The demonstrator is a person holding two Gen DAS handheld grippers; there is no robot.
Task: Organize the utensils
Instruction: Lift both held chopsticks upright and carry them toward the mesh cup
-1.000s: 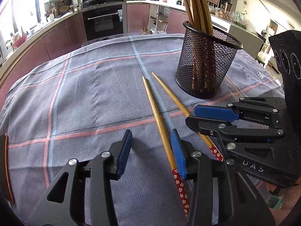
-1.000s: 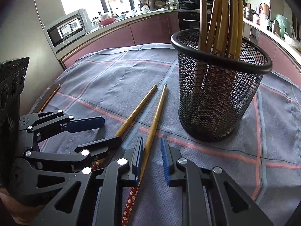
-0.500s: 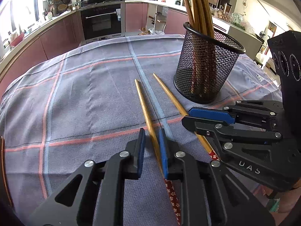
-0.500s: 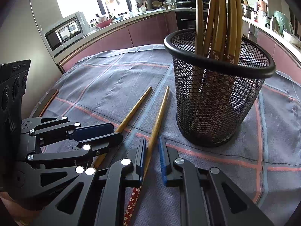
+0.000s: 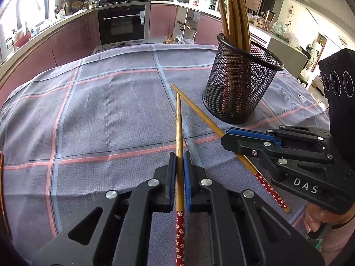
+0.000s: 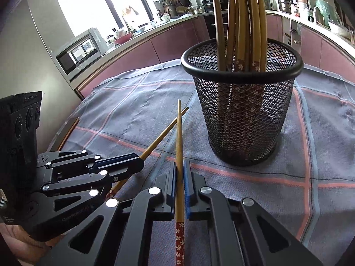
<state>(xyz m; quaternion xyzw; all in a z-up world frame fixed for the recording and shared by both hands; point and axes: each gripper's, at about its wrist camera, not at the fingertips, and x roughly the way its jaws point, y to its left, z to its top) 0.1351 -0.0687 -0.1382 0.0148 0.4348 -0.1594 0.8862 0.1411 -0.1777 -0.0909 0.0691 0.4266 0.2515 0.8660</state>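
Observation:
Two bamboo chopsticks with red flowered ends lie out on the checked grey tablecloth (image 5: 99, 110). My left gripper (image 5: 179, 157) is shut on one chopstick (image 5: 179, 122), which points away from me. My right gripper (image 6: 179, 165) is shut on the other chopstick (image 6: 178, 133). Their far tips cross. Each gripper shows in the other's view: the right gripper (image 5: 224, 136) on its chopstick (image 5: 199, 114), the left gripper (image 6: 141, 165) on its chopstick (image 6: 164, 133). A black mesh holder (image 5: 239, 88) (image 6: 244, 122) stands just beyond, with several chopsticks (image 6: 241, 11) upright in it.
The table's far edge drops off toward pink kitchen cabinets and an oven (image 5: 122, 24). A microwave (image 6: 79, 51) sits on the counter at the left. A hand (image 5: 321, 221) shows under the right gripper. The cloth to the left of the chopsticks is bare.
Both grippers have closed onto their chopsticks. The left one shifted right to straddle its chopstick before closing. The chopsticks' far tips have swung together and now cross.

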